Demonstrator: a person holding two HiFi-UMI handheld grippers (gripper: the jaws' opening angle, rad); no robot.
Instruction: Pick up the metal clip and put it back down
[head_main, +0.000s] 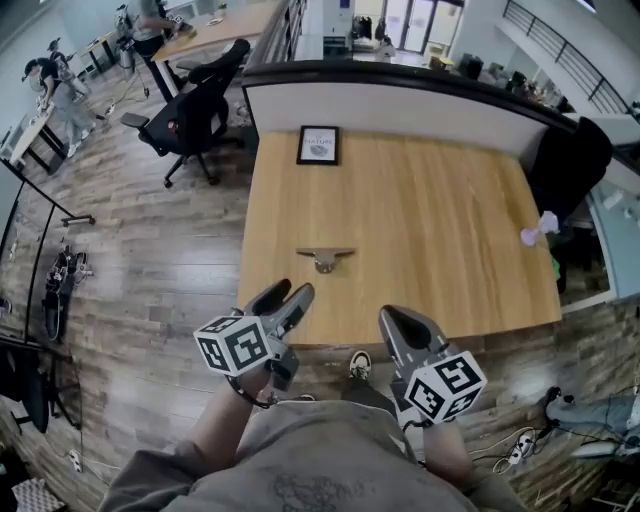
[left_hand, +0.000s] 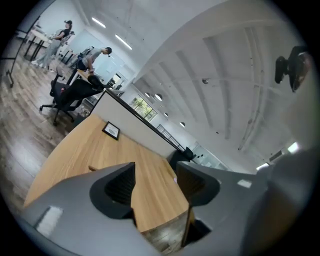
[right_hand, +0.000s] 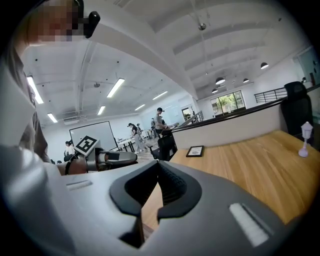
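Left gripper (head_main: 293, 290) jaws apart, empty | right gripper (head_main: 392, 315) jaws together, empty | both over near edge of table (head_main: 430, 200) | metal clip (head_main: 324, 258) flat on table just ahead, between the 2, untouched

Your table (head_main: 420, 200) at frame centre is pale wood grain with a smooth satin finish. The floor (head_main: 150, 260) to its left is darker, glossier plank. The metal clip (head_main: 324, 258) looks dull grey. Your left gripper (head_main: 287, 293) and right gripper (head_main: 395, 318) are matt grey plastic with black ribbed pads (right_hand: 172, 182), and your shirt (head_main: 300, 465) is grey cloth.
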